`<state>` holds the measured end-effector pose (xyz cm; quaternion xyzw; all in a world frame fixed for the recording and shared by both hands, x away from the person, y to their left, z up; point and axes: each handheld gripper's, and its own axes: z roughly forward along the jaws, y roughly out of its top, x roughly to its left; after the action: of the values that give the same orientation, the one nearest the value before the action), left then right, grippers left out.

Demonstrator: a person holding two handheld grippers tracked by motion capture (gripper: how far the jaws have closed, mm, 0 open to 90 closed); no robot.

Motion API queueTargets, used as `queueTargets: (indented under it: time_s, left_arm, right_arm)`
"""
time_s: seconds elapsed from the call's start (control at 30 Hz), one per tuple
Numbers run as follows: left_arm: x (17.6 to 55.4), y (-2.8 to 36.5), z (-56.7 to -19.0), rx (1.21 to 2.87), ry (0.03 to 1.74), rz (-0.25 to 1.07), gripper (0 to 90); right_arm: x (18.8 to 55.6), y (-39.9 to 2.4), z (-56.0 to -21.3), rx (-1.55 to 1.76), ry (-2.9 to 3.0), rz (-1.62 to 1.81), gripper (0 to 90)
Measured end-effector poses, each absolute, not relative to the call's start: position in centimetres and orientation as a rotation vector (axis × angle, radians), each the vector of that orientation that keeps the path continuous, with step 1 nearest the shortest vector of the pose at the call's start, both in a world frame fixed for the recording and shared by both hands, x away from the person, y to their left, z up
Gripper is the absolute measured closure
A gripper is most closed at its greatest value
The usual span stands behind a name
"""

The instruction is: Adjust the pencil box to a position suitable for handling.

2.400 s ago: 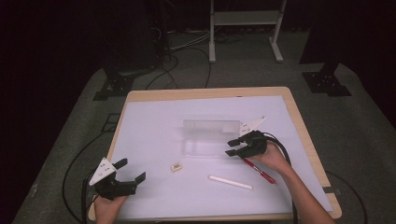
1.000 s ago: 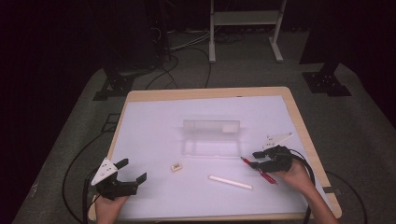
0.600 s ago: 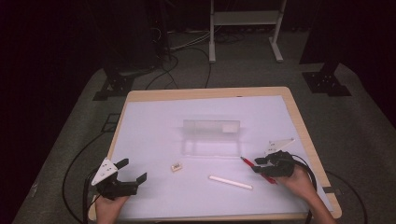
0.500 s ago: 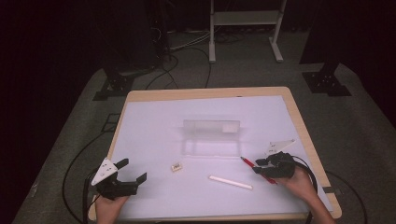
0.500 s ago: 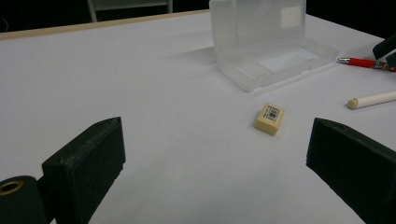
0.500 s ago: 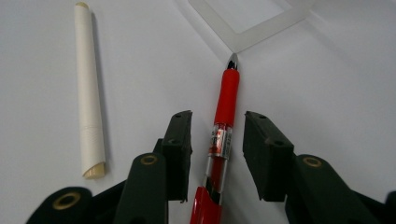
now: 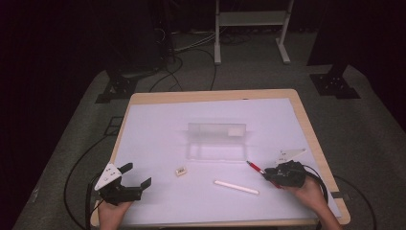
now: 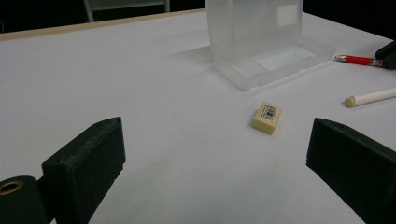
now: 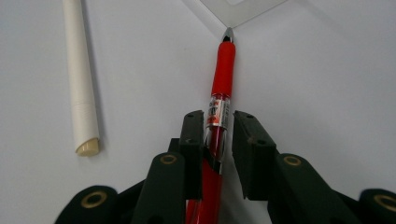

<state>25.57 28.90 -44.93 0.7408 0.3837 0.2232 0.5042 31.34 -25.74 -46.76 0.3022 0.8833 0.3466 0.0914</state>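
Nothing is in the open box [image 7: 216, 142] yet: the eraser [image 7: 180, 170] and white stick [image 7: 236, 187] lie on the near table, untouched. My right claw [image 9: 218, 135] has just been closing around the red pen [image 9: 219, 100], which lies right of the box, one pad touching, a slight gap at the other. My left claw [image 8: 215, 158] rests wide open, empty.

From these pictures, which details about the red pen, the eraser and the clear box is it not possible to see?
- Red pen: in the right gripper view its rear end is hidden under the right gripper; whether both pads press it is unclear.
- Eraser: in the left gripper view the label print is too small to read.
- Clear box: in the high view it is blurred, so its contents are unclear.
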Motion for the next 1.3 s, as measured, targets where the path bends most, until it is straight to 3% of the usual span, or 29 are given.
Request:
queueTargets:
  time_s: [0.23, 0.8, 1.3]
  left_arm:
    - [25.6, 29.0, -44.9, 1.79, 0.928, 0.541, 4.0]
    - [25.5, 29.1, -45.0, 1.793, 0.928, 0.543, 3.9]
    - [25.8, 29.1, -45.1, 1.806, 0.918, 0.533, 3.9]
  right_arm:
    - [31.2, -25.8, -46.8, 0.901, 2.617, 1.023, 77.7]
    - [31.4, -26.3, -46.7, 0.933, 2.629, 1.076, 78.7]
    - [31.3, -27.3, -44.1, 0.924, 2.62, 1.145, 78.7]
